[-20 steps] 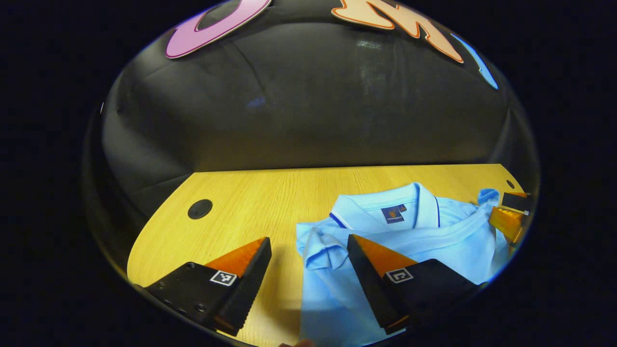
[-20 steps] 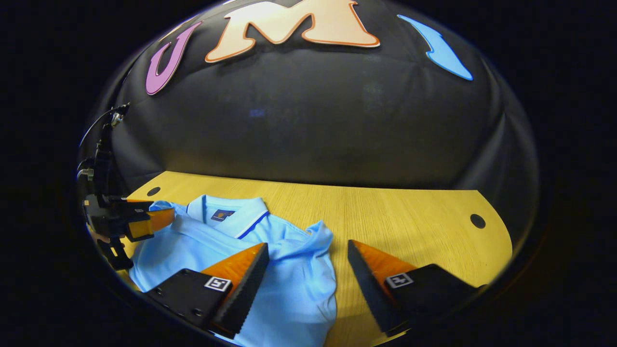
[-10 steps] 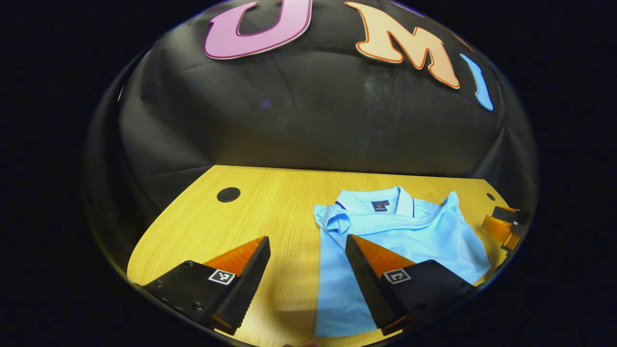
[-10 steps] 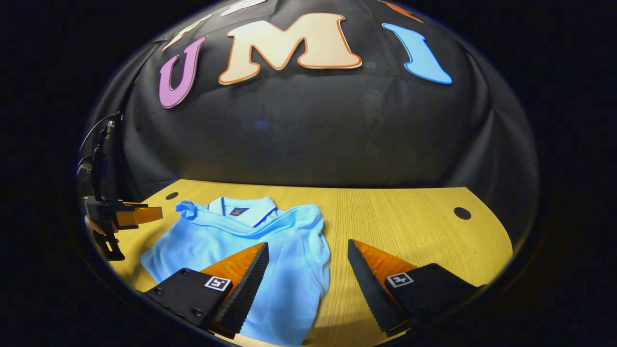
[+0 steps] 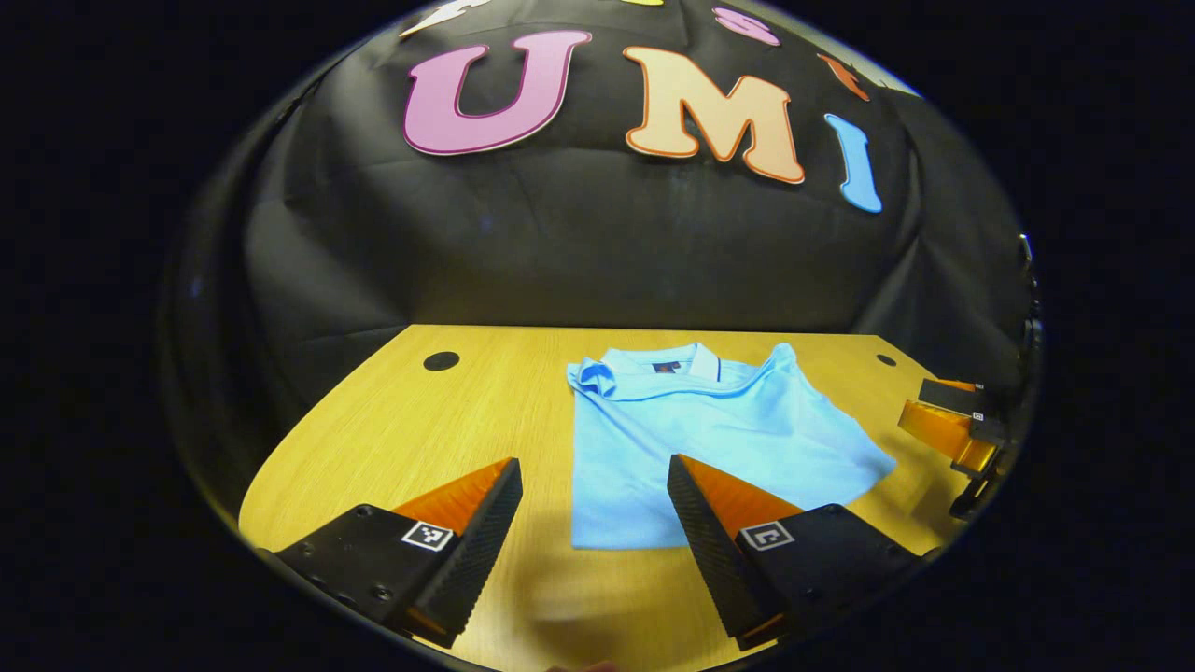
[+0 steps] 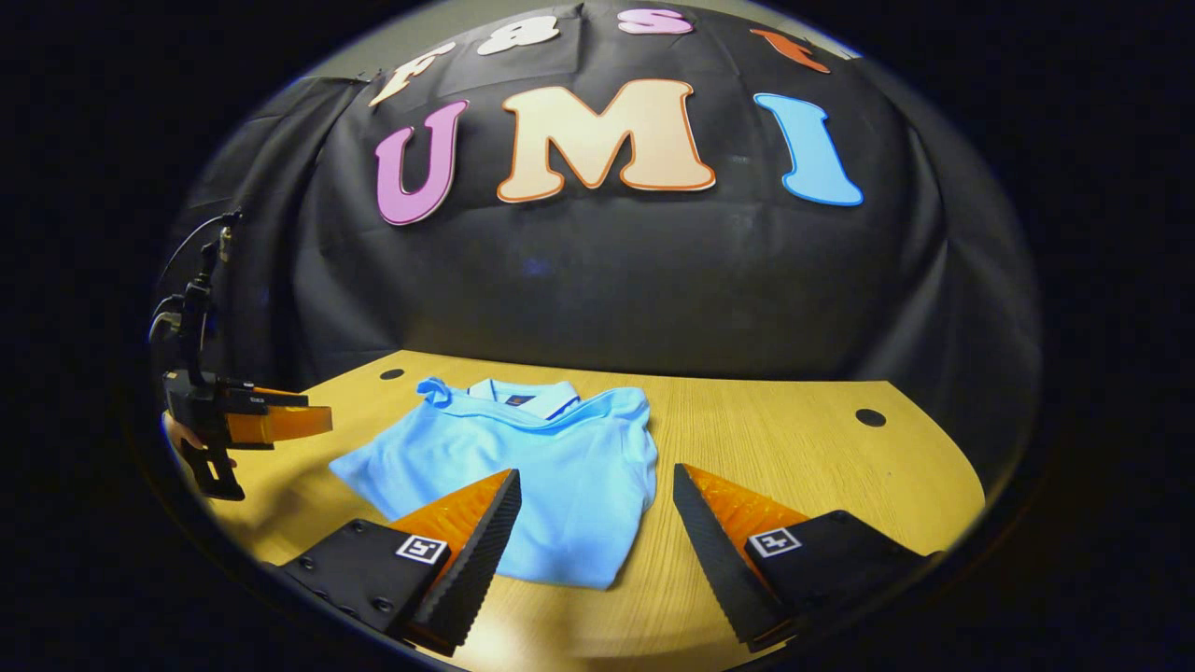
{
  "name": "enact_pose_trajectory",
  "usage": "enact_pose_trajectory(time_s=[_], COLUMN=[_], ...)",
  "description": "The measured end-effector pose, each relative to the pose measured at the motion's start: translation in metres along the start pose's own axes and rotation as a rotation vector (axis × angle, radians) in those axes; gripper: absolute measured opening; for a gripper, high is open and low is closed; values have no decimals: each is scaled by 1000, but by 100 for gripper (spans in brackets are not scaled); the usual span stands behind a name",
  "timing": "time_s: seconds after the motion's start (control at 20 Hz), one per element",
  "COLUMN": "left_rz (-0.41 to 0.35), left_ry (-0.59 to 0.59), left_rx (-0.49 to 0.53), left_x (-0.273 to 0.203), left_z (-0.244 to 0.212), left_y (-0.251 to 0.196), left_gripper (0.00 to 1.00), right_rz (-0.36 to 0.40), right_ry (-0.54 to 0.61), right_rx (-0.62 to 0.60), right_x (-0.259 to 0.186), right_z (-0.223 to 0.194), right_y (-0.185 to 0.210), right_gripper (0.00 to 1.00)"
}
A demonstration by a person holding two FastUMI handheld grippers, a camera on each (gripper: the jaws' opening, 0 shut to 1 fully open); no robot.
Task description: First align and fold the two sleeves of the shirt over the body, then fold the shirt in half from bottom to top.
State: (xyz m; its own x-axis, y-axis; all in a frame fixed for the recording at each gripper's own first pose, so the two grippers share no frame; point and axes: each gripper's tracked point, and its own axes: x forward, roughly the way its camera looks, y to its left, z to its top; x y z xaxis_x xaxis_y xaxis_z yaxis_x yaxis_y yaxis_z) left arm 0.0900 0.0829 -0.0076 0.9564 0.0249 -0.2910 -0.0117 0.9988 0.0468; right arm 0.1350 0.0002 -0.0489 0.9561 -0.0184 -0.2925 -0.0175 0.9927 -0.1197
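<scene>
On the wooden surface (image 5: 439, 420) lies the folded light-blue shirt (image 5: 691, 439) — collar twd the wall. Left gripper (image 5: 595, 523) & right gripper (image 6: 597, 532) fingers spread wide, holding nothing — above the shirt's near edge.

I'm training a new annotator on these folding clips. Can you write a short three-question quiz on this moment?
1. True or false: the left gripper is shut on the shirt.
2. The shirt's collar points toward: A) the booth wall, B) the camera, C) the table edge on the right.
3. Fill in: both grippers' jaws stand ___.

Key: 1 false; it holds nothing. 2 A. 3 open, including the right gripper.
</scene>
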Motion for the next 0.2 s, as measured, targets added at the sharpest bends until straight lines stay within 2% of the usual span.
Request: enact_pose_trajectory(time_s=[0.2], left_rz=[-19], left_ry=[-43], left_rx=[-58], left_x=[-16], left_z=[-12], left_y=[-17], left_gripper=[95], right_rz=[6], right_ry=[-25], right_rx=[-62], right_x=[-19], right_z=[-12], right_y=[7], right_gripper=[100])
